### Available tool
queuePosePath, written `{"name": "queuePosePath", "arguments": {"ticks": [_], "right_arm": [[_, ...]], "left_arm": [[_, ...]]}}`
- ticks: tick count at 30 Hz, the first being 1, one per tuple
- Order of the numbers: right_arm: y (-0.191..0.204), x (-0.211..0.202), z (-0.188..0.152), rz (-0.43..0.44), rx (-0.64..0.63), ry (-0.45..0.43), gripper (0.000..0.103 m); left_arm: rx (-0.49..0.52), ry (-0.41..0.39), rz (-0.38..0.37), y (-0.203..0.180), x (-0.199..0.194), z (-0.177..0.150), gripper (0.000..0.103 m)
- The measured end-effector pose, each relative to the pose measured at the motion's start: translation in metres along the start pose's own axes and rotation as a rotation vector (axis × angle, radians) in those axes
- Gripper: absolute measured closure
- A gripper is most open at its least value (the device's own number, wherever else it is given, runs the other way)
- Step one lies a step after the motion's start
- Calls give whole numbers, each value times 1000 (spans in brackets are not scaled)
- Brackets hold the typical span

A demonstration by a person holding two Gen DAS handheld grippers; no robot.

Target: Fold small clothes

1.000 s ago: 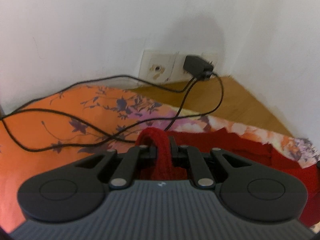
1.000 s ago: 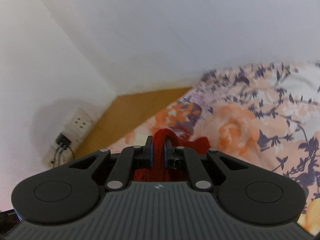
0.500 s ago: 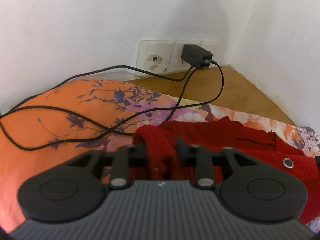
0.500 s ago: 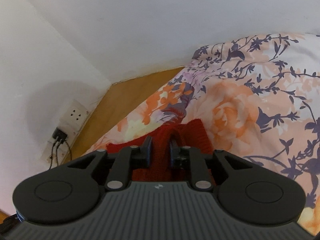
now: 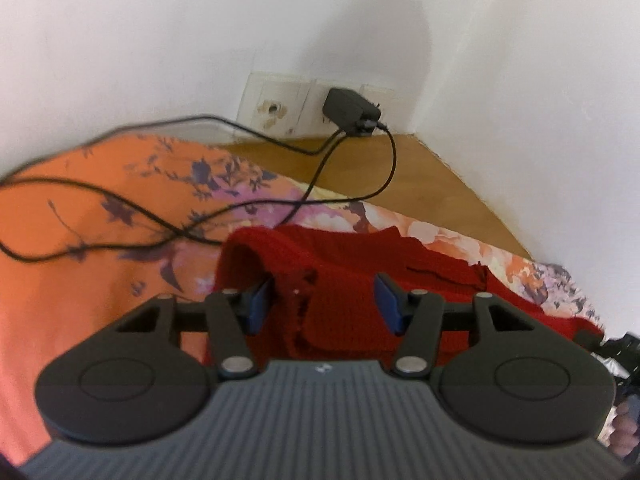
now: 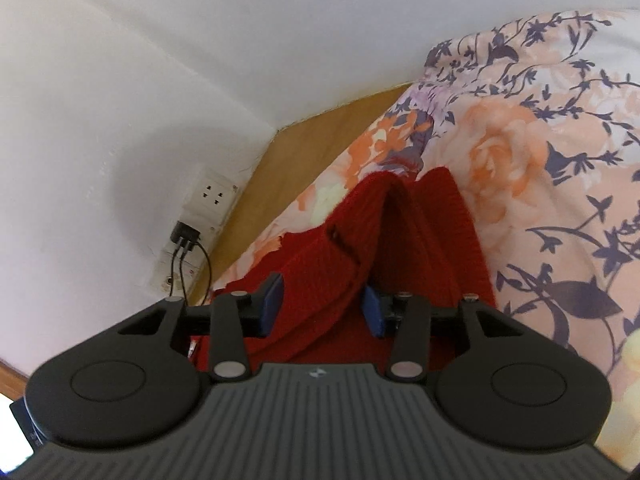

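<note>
Mid-fold, seemingly. Red knit garment (image 5: 360,256) at lower centre, lying doubled on floral bedsheet (image 5: 92,208). Left gripper (image 5: 326,300) spread wide, nothing held. Right gripper (image 6: 320,306) likewise, fabric loose between. Squaring and further folds probably left.

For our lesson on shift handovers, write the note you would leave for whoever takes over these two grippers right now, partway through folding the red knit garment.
Left gripper: open, jaws apart with a raised fold of the red knit garment between them, not clamped.
Right gripper: open too, a ridge of the same garment running between its blue pads.
The garment lies on the floral bedsheet, near the bed's corner by the wall sockets. Black cables trail across the sheet close to it.
Done: both grips let go; the cloth is laid down, bunched.
Left: check the fold, flatten the raised edges, fold again if needed.
</note>
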State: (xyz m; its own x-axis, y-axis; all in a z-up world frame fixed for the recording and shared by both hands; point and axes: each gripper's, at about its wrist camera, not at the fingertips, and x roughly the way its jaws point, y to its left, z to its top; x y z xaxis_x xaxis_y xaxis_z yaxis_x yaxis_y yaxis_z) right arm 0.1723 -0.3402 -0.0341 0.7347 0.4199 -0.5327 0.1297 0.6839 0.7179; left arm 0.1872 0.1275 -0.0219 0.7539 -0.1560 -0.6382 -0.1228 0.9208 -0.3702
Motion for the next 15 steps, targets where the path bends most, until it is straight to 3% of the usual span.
{"name": "queuePosePath", "arguments": {"ticks": [3,5,15], "right_arm": [[4,8,2,-23,-23,2,78],[5,12,5,-17,-19,3,93],[14,47,38,-7,-82,-50,94]], "left_arm": [[1,11,4,0,9,1,88],[-15,6,12,1,12,3,89],[16,-93,68,-2,27,23,88]]}}
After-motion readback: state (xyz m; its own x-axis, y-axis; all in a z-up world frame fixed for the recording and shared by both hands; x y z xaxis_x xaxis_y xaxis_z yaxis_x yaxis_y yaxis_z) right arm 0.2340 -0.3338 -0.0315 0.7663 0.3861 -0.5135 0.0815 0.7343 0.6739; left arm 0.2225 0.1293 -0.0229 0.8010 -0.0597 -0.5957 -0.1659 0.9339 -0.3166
